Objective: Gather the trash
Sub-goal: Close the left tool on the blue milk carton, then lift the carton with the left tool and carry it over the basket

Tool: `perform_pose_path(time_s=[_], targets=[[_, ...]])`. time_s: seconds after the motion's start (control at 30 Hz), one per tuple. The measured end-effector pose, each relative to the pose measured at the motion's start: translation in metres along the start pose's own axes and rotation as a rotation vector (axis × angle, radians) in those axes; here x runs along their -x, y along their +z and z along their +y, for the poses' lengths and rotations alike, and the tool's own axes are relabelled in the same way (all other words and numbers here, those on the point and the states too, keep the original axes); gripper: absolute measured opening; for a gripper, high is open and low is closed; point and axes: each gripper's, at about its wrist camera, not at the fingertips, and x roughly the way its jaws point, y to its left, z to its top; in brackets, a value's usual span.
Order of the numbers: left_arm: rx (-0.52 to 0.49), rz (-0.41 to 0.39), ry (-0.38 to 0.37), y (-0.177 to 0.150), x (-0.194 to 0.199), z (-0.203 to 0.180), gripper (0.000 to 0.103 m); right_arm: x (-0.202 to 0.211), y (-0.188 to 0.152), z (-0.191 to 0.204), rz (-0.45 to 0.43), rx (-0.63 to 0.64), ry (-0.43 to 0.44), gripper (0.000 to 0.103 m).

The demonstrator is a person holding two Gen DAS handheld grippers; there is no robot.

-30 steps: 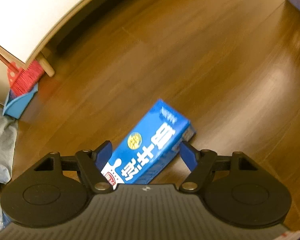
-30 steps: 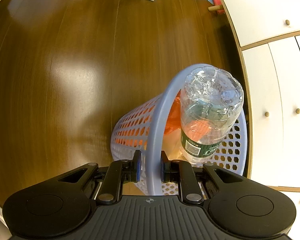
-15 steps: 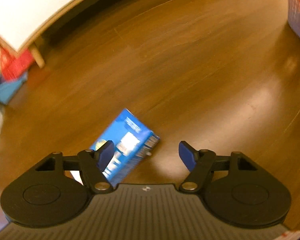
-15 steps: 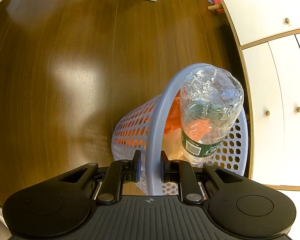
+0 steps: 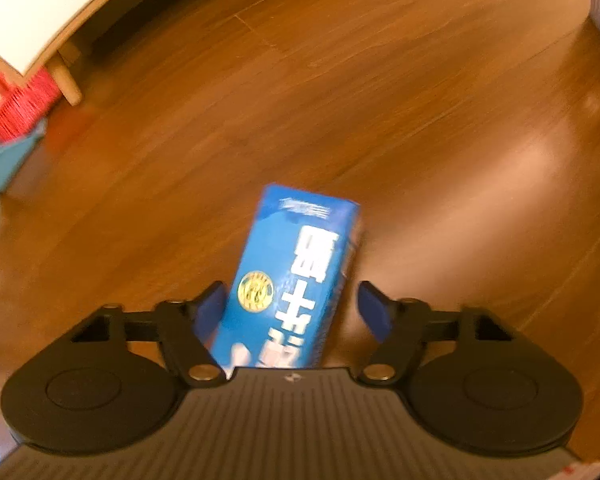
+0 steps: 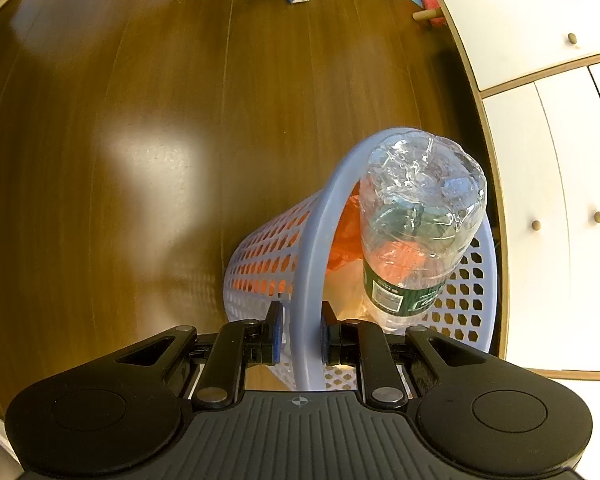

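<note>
Left claw (image 5: 291,306) agape around carton (image 5: 296,276)

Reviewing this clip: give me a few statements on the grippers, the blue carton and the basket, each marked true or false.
1. The left gripper is open, with the blue carton between its fingers. True.
2. The right gripper is open and holds nothing. False: it is shut on the rim of the lavender basket.
3. A clear plastic bottle stands in the basket. True.
4. The basket holds only the bottle. False: orange trash is also inside.
5. The carton lies on a carpet. False: it lies on the wooden floor.
</note>
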Motion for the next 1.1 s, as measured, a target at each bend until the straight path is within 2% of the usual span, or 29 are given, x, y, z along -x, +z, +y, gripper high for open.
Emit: perform_pose_path(time_s=[0.07, 0.13, 0.33, 0.53, 0.67, 0.87, 1.1], targets=[[-0.002, 0.0, -0.039, -0.001, 0.004, -0.007, 0.054, 0.0, 0.0, 0.0, -0.001, -0.001, 0.0, 0.014], [-0.037, -0.006, -0.018, -0.003, 0.007, -0.015, 0.054, 0.001, -0.001, 0.001, -0.003, -0.001, -0.002, 0.014], [0.035, 0.028, -0.018, 0.003, 0.009, -0.018, 0.051, 0.002, -0.001, 0.002, -0.005, -0.003, -0.003, 0.015], [0.008, 0.032, 0.013, 0.002, 0.022, -0.033, 0.048, 0.002, 0.0, 0.004, -0.004, 0.007, -0.01, 0.015], [0.001, 0.021, 0.006, 0.008, 0.03, -0.025, 0.047, 0.002, -0.001, 0.006, -0.004, 0.016, -0.014, 0.015], [-0.037, -0.007, 0.002, 0.018, 0.062, -0.035, 0.047, 0.002, -0.001, 0.01, -0.001, 0.02, -0.023, 0.015], [-0.065, -0.1, -0.021, 0.037, 0.128, -0.061, 0.047, 0.002, 0.002, 0.013, 0.007, 0.03, -0.032, 0.015]])
